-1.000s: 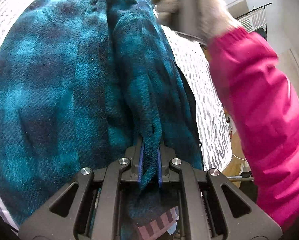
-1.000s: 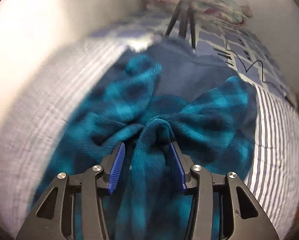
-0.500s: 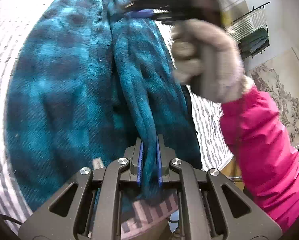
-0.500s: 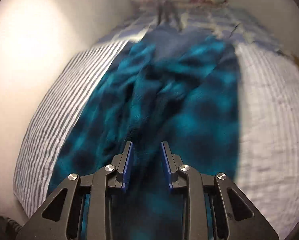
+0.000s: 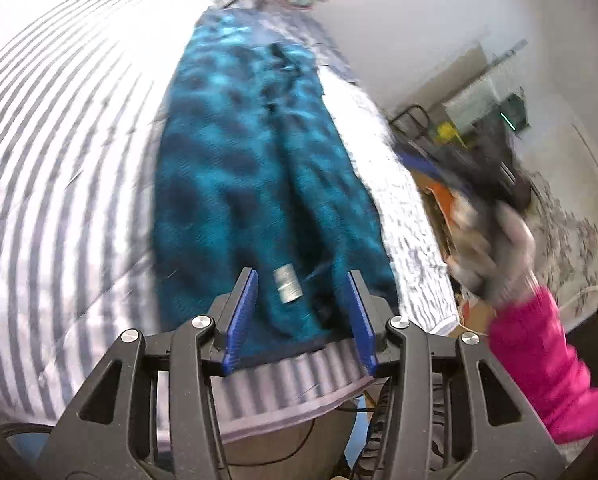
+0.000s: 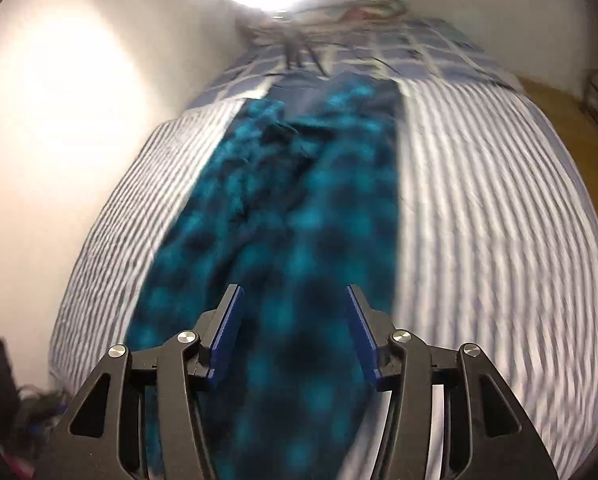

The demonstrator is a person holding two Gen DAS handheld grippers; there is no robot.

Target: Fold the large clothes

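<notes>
The teal plaid fleece garment (image 5: 259, 184) lies on the striped bedsheet (image 5: 59, 168) as one long narrow strip, running from the near edge of the bed toward the far end. It looks already folded lengthwise (one long ridge runs down the middle, so I judge that one side is laid over the other). A small grey label (image 5: 287, 288) shows near its closer end.

The left gripper (image 5: 301, 322) has its jaws opening, and nothing is pinched between the blue pads; the cloth lies under them, not in them. The right gripper (image 6: 295, 336) is also opening above the garment and holds nothing.

So the first stage, making the strip, seems done and the cloth is released. What remains, in my judgement, is to fold the strip across its length, probably more than once, and to smooth the wrinkles at the far end.
</notes>
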